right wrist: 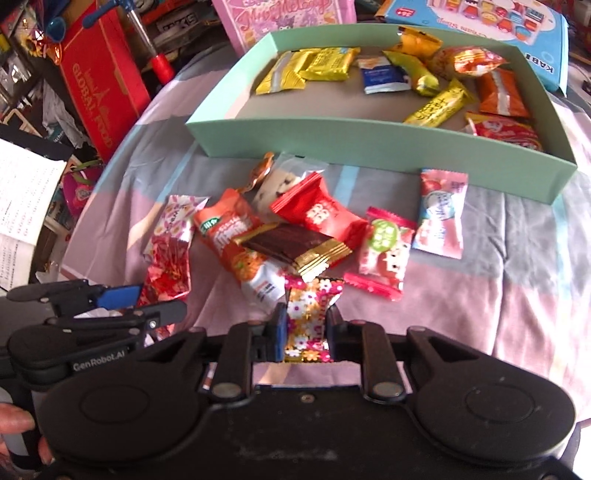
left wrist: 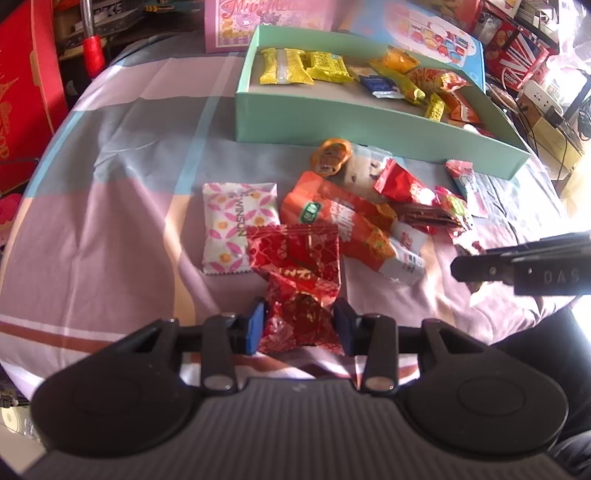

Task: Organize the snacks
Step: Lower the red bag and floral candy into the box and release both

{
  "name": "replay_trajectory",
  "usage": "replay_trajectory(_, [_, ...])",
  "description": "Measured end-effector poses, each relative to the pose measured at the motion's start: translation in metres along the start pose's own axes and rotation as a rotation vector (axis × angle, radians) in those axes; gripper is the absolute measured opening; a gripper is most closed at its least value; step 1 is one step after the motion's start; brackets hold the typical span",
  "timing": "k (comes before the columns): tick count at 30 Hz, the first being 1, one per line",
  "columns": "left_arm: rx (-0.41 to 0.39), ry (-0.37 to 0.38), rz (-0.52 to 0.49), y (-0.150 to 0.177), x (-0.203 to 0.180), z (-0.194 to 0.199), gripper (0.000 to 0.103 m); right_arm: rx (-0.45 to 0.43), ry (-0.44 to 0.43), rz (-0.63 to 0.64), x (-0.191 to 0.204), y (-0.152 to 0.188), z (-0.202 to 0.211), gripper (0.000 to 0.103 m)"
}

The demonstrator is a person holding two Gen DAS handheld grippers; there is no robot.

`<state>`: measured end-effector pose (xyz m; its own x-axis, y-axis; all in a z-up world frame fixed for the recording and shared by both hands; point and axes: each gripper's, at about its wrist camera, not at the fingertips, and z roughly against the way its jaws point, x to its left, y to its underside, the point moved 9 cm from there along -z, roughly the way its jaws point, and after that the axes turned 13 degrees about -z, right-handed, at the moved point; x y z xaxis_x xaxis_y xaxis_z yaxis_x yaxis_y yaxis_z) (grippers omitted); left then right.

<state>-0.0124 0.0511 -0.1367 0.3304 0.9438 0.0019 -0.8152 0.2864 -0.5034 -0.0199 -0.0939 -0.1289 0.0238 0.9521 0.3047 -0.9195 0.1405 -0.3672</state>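
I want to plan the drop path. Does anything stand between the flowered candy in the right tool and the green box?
Yes. The loose snack pile lies on the bedsheet between the right tool, shut on the flowered candy, and the green box. The box's near wall also rises in front. Both sit low; lifting over should clear them.

blue box cut off (top edge), pink box likewise

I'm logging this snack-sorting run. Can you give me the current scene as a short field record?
left gripper: shut on red foil snack packet
right gripper: shut on floral candy packet
destination: mint green box, already holding yellow and orange packets
loose pile: snacks on the bedsheet before the box, including chocolate wafer packet
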Motion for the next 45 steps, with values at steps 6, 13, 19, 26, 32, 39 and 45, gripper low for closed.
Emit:
replay_trajectory(6, [-0.011, 0.066, 0.055, -0.001, 0.006, 0.017, 0.039, 0.031, -0.063, -0.045, -0.01, -0.002, 0.015, 0.021])
replay_trajectory(13, [-0.095, 0.091, 0.069, -0.041, 0.01, 0.044, 0.039, -0.034, -0.134, -0.091, -0.01, -0.035, 0.044, 0.021])
replay_trajectory(19, [-0.181, 0.064, -0.021, -0.127, 0.007, 0.037, 0.039, -0.157, -0.14, -0.144, -0.018, -0.108, 0.048, 0.021])
replay_trajectory(26, [-0.138, 0.065, -0.098, -0.214, -0.015, -0.03, 0.039, -0.174, -0.094, -0.22, -0.035, -0.186, 0.012, 0.021])
replay_trajectory(32, [-0.072, 0.071, -0.103, -0.239, -0.024, -0.084, 0.039, -0.139, -0.071, -0.242, -0.05, -0.216, -0.027, 0.021])
replay_trajectory(39, [-0.054, -0.007, -0.121, -0.248, -0.023, -0.1, 0.093, -0.116, -0.098, -0.273, -0.059, -0.231, -0.041, 0.073])
replay_trajectory(45, [-0.059, -0.025, -0.07, -0.237, -0.015, -0.082, 0.101, -0.177, -0.104, -0.23, -0.053, -0.231, -0.018, 0.099])
